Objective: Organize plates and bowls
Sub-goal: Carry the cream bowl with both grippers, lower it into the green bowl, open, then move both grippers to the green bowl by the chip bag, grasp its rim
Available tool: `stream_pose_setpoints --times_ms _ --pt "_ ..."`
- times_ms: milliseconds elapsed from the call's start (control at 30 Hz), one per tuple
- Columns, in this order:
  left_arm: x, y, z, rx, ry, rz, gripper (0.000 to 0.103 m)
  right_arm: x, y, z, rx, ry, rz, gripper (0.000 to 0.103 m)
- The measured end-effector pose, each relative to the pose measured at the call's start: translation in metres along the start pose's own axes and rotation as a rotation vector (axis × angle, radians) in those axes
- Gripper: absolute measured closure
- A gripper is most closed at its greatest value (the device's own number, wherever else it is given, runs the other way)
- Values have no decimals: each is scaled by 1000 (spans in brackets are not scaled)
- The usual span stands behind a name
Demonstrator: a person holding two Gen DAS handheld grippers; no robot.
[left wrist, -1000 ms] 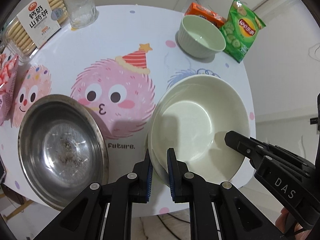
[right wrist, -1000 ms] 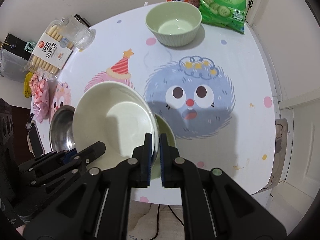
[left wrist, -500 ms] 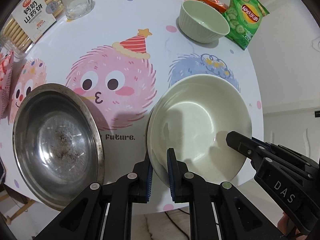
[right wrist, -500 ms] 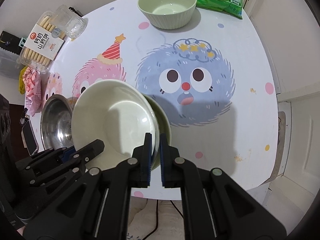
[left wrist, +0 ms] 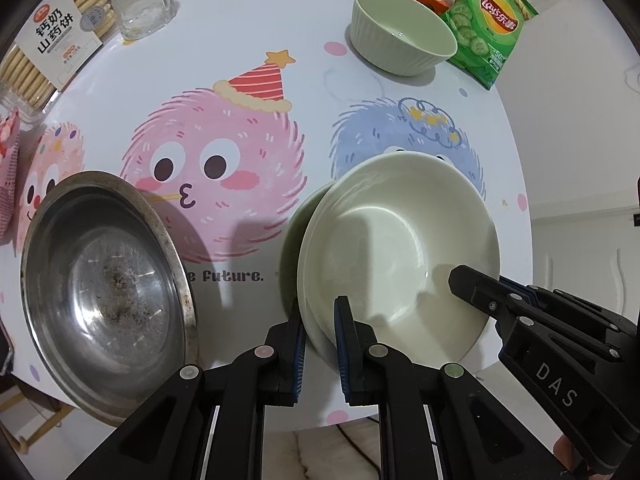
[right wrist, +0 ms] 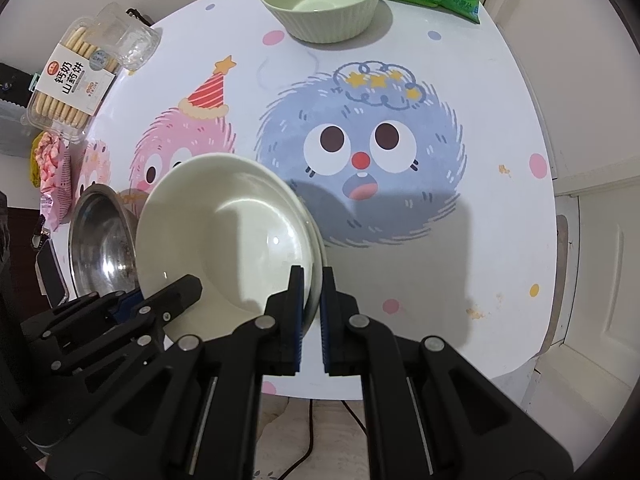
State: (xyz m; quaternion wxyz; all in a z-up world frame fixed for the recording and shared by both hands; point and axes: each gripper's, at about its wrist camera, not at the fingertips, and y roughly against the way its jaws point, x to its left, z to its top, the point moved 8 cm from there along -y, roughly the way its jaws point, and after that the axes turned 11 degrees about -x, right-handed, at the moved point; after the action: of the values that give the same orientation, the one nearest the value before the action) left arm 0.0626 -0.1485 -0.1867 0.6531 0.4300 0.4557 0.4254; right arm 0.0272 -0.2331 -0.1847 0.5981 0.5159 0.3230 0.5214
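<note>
My left claw (left wrist: 319, 334) clamps the near rim of the cream plate (left wrist: 400, 256); my right claw (left wrist: 472, 286) grips its right edge. A steel bowl (left wrist: 104, 280) sits left on the tabletop (left wrist: 240, 40).

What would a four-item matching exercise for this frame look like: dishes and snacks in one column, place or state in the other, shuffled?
Column one:
1. wide cream ceramic bowl
2. round stainless steel basin
3. small ribbed pale green bowl
4. green chip bag

Column two:
a. at the table's far edge, right beside the ribbed bowl
b. rim pinched by the left claw and the right claw, tilted over a second plate
c. near-left table edge, dark specks inside
d. far side of the table, upright, untouched

Pairs: 1-b, 2-c, 3-d, 4-a
</note>
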Motion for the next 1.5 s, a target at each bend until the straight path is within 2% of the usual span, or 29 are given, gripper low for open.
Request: stream_pose_setpoints --times_ms 300,500,567,733,867,1167,1367,1400,1433,1467,1500 --pt "0 -1 0 15 6 -2 86 0 1 -1 12 -8 -5 94" --pt "-4 0 -1 28 3 -13 74 0 -1 -3 28 -19 -6 94" --pt "-6 3 0 27 1 -24 62 0 -2 -3 31 -21 -6 94" --pt "-1 7 5 -2 -4 4 59 3 -2 -1 36 -32 10 92" --pt "6 8 5 -3 20 -3 50 6 -4 -1 35 -18 -4 91" --pt "8 15 9 -29 31 -7 43 4 -3 -2 40 -27 -17 91" --pt "8 17 13 -38 45 -15 42 2 5 0 19 -36 -9 91" --pt "7 19 14 -43 45 -17 42 2 7 1 14 -37 -6 90" --pt "7 20 15 -46 44 -19 42 2 10 3 8 -37 -4 84" --pt "6 21 16 -51 41 -19 41 1 12 5 0 -38 -3 70" --pt "5 23 17 -56 36 -21 41 1 14 7 -5 -39 -2 67"
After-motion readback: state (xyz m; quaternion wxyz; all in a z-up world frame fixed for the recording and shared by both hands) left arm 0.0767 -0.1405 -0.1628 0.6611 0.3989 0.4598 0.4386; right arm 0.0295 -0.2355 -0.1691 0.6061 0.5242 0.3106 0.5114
